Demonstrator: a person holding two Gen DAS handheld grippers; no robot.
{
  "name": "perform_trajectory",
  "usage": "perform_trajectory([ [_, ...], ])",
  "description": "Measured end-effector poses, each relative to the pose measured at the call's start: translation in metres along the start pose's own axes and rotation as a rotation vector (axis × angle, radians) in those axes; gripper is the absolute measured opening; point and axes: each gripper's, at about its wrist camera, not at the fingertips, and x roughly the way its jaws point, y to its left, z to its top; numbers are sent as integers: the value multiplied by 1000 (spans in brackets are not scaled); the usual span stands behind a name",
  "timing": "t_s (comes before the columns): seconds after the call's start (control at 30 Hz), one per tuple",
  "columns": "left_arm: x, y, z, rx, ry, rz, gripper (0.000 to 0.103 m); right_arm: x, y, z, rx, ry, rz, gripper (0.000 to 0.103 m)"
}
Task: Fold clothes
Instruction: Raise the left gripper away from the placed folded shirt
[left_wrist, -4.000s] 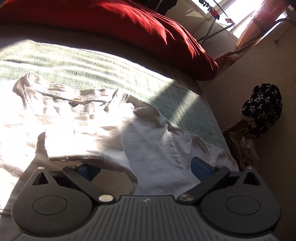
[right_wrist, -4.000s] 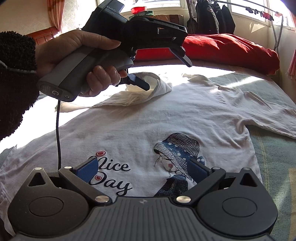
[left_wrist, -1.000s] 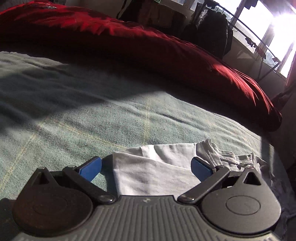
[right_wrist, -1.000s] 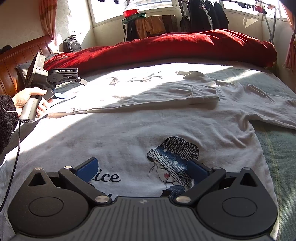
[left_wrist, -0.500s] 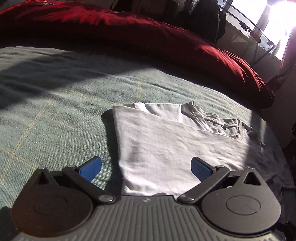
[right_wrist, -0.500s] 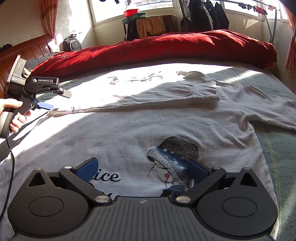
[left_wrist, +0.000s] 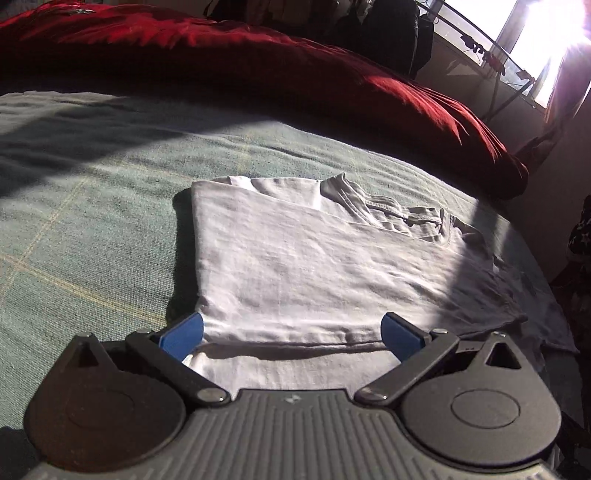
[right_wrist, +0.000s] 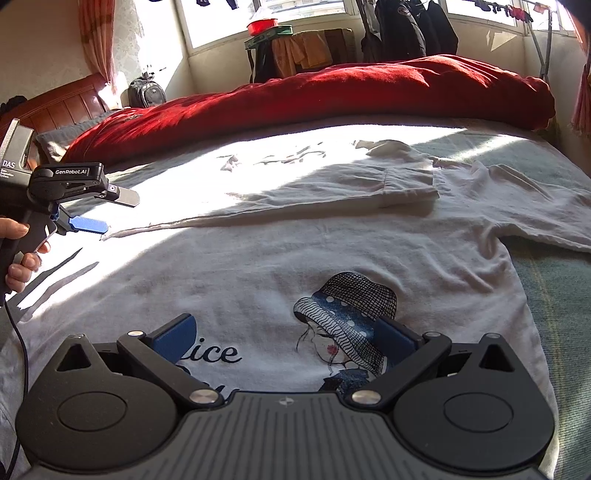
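A white T-shirt (right_wrist: 332, 251) with a hat-girl print (right_wrist: 347, 314) lies spread on the bed. Its left side and sleeve (right_wrist: 406, 184) are folded over onto the body. My right gripper (right_wrist: 284, 338) hovers open above the print, holding nothing. A hand holds my left gripper (right_wrist: 110, 210) open at the shirt's left edge, near the hem. In the left wrist view the folded flap (left_wrist: 295, 266) runs away from the left gripper (left_wrist: 291, 332), and its hem edge lies between the blue pads (left_wrist: 181, 334) without being pinched.
A green blanket (left_wrist: 92, 229) covers the bed, with a long red duvet (right_wrist: 332, 92) rolled along the far side. A wooden headboard (right_wrist: 66, 107) stands far left. A backpack (right_wrist: 147, 92), hanging jackets (right_wrist: 406, 29) and a drying rack (right_wrist: 539, 48) line the windows.
The left gripper, which held the sleeve above the shirt four seconds ago, has let it go folded. It has drawn back leftward along the shirt's edge. The right gripper has stayed put.
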Motion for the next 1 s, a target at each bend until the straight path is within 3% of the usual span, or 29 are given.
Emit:
perform_trajectory([
  [0.27,-80,-36,-17,95,-30,21,102,0,-2,0,-6,20,13,103],
  [0.37,-93,-56,-22,164,-49,46,102,1,0,-2,-29,31,6,103],
  [0.53,-64,-92,-36,269,-12,33,102,2,5,-5,-74,30,-15,103],
  [0.73,-6,-120,-62,445,11,16,102,-2,-9,0,33,7,42,103],
  [0.87,23,-114,-78,466,49,-4,102,-3,-17,2,76,-1,73,103],
  [1.0,15,-98,-82,444,-11,-61,102,-3,-21,2,124,-17,86,103],
])
